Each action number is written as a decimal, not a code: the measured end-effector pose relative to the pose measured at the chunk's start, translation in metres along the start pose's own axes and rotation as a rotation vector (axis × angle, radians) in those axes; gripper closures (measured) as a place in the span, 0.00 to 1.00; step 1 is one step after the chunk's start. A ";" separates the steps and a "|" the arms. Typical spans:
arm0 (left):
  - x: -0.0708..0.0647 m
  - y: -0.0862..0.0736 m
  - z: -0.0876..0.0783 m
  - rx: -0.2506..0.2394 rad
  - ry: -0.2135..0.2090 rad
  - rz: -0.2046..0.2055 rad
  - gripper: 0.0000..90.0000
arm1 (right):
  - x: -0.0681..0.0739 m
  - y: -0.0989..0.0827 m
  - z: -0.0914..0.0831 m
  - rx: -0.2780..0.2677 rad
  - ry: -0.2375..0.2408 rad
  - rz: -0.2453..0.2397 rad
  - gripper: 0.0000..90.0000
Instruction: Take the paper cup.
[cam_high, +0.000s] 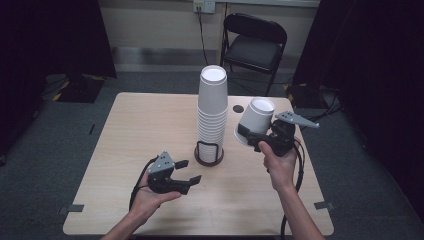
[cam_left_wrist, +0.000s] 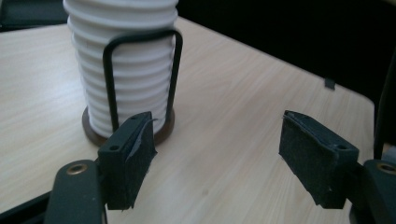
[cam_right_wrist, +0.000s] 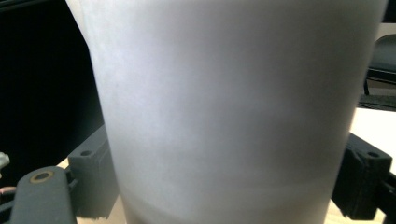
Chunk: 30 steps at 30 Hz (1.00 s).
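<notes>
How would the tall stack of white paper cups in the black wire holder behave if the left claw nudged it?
The tall stack of white paper cups is probably light and top-heavy, rising far above the black wire holder, so a high nudge may tip it. Its ribbed rims look crushable.

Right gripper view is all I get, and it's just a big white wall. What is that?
Observer: A white paper cup, held upside down in the right gripper and tilted.
Operator: Are there more cups?
Observer: Yes, a tall stack stands in a black wire holder mid-table.
Operator: And the other hand?
Observer: The left gripper is open and holds nothing, near the holder's base.
</notes>
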<state>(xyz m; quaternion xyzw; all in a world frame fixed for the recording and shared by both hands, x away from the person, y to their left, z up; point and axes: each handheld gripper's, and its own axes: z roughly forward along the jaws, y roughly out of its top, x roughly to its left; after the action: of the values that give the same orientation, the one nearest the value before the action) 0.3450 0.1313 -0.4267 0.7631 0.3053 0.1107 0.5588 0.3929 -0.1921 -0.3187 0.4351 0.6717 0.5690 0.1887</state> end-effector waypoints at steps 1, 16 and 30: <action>-0.001 0.002 0.001 -0.015 0.002 0.001 0.28 | 0.000 -0.002 0.000 0.000 -0.002 0.002 0.14; -0.015 -0.001 0.019 -0.011 -0.034 -0.003 0.37 | 0.010 -0.046 0.002 0.034 0.033 0.062 0.15; -0.012 -0.002 0.014 -0.051 -0.050 0.008 0.44 | 0.031 -0.066 0.003 0.042 0.093 0.119 0.15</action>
<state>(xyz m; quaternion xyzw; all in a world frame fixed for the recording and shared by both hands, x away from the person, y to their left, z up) 0.3415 0.1137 -0.4313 0.7524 0.2853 0.1017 0.5849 0.3537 -0.1640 -0.3737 0.4513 0.6646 0.5846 0.1137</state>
